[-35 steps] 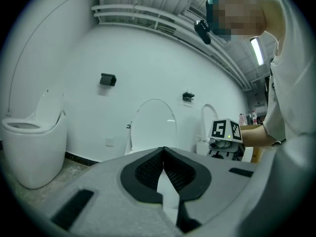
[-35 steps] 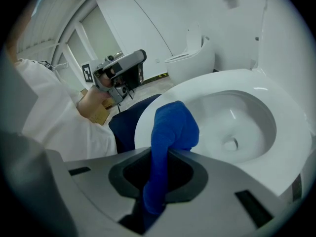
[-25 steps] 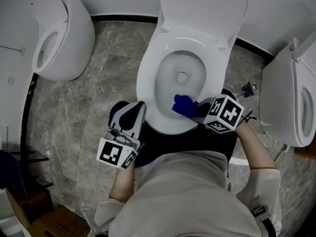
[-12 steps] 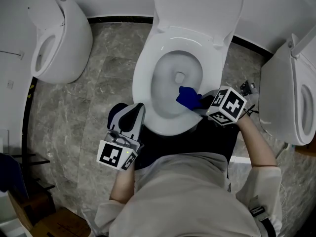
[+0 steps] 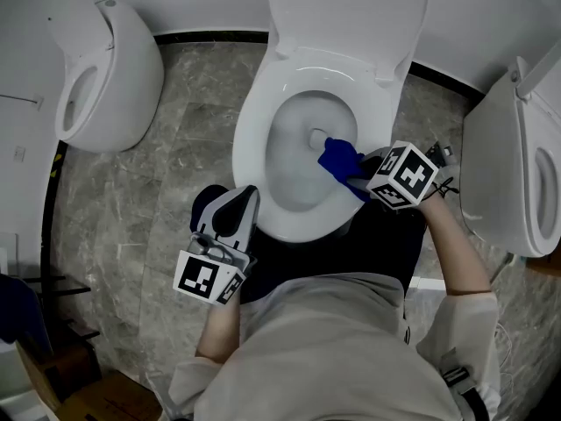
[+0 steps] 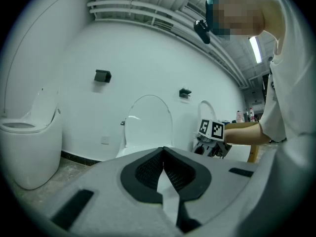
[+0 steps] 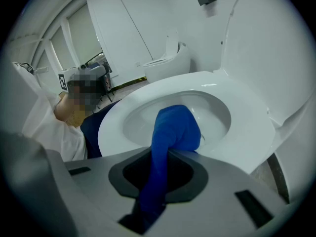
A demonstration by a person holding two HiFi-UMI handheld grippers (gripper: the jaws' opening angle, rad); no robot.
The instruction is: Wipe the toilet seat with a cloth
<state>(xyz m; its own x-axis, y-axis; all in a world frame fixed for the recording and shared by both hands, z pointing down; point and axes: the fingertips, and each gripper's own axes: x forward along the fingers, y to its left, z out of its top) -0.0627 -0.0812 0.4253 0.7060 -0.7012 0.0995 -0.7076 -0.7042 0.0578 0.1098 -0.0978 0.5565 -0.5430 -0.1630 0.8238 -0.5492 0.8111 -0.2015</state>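
The white toilet seat (image 5: pixel 252 121) rings an open bowl, with its lid (image 5: pixel 346 11) raised against the wall. My right gripper (image 5: pixel 359 169) is shut on a blue cloth (image 5: pixel 340 159) and presses it on the seat's right rim. In the right gripper view the blue cloth (image 7: pixel 173 132) bulges out of the jaws over the seat (image 7: pixel 247 132). My left gripper (image 5: pixel 235 213) hangs low at the seat's front left, shut and holding nothing. In the left gripper view the jaws meet in front of the raised lid (image 6: pixel 148 120).
A second white toilet (image 5: pixel 105 68) stands at the left and a third (image 5: pixel 513 174) at the right. The floor (image 5: pixel 149 200) is grey marbled tile. My dark trouser leg (image 5: pixel 333 244) is close to the bowl's front. A cardboard box (image 5: pixel 83 393) is at the lower left.
My right gripper has carried the blue cloth from the seat's front right up along the right rim, away from me. The left gripper has stayed put.
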